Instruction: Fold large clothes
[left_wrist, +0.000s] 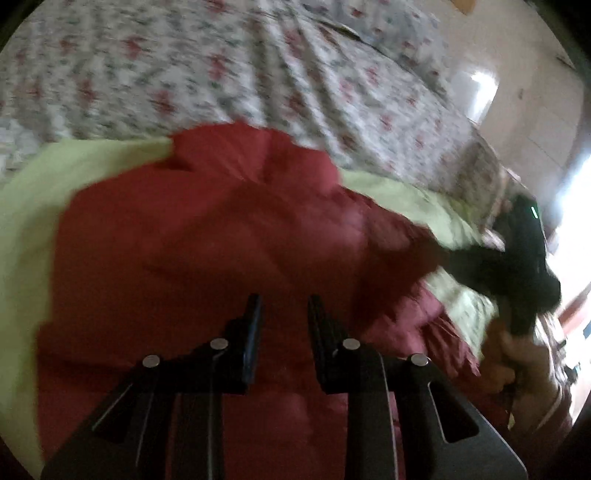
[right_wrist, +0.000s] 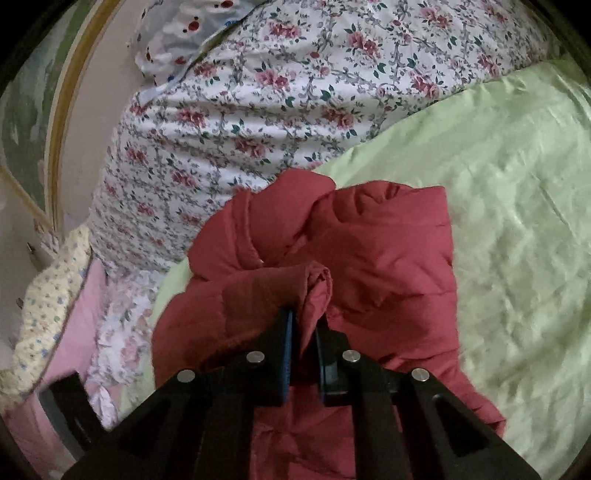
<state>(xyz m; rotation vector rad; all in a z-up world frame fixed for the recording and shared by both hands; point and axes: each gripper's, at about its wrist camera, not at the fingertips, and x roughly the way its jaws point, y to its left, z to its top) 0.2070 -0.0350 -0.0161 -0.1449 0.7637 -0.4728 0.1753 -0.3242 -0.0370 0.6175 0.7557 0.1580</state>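
A red padded jacket (left_wrist: 207, 236) lies bunched on a pale green sheet (left_wrist: 33, 206). My left gripper (left_wrist: 284, 306) hovers just above the jacket's middle, jaws open and empty. In the right wrist view my right gripper (right_wrist: 306, 317) is shut on a rolled fold of the red jacket (right_wrist: 373, 258), which spreads away over the green sheet (right_wrist: 517, 206). The right gripper also shows in the left wrist view (left_wrist: 517, 258) as a dark blurred shape at the jacket's right end.
A floral rose-print quilt (right_wrist: 258, 96) is heaped behind the jacket; it also shows in the left wrist view (left_wrist: 184, 66). A pink and yellow-flowered bedcover (right_wrist: 55, 295) lies at the left. A wall with a gold-framed panel (right_wrist: 55, 129) stands far left.
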